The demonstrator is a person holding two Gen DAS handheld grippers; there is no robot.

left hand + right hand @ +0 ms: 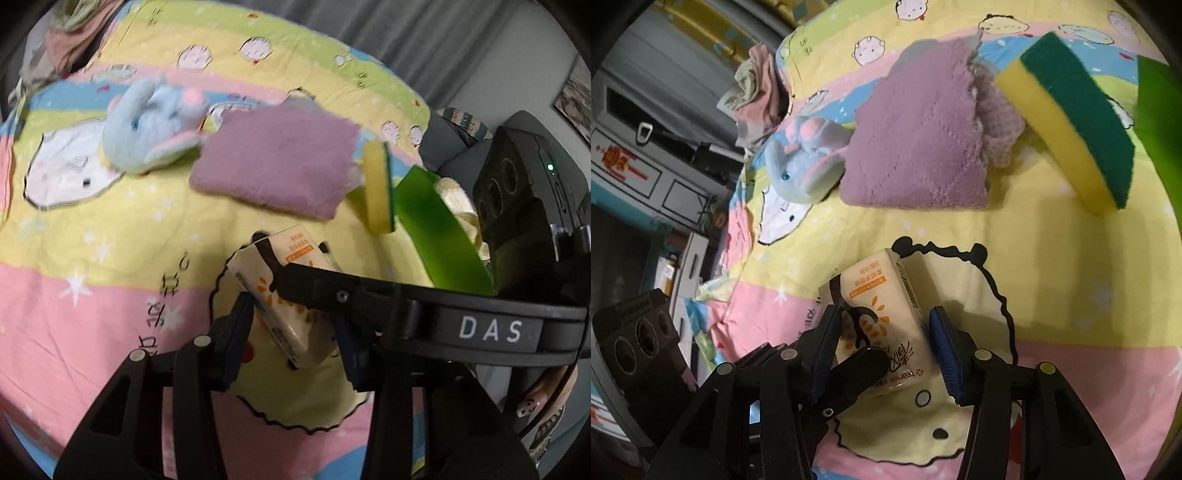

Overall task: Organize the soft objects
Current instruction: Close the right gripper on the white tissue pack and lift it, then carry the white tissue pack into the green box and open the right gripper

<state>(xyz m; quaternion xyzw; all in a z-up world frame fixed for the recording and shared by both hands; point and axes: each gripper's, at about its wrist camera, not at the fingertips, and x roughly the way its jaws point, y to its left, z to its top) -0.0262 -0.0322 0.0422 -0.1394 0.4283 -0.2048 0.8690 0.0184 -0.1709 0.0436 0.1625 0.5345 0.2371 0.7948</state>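
Note:
A cream tissue pack lies on the cartoon bedspread. My left gripper and my right gripper both straddle it, jaws open, pads beside its sides with small gaps. The right gripper's finger crosses the left wrist view over the pack. A folded purple towel, a blue plush elephant and a yellow-green sponge lie beyond.
A green bin with a cream cloth inside stands at the right. Folded clothes lie at the far bed corner. Cabinets stand left of the bed.

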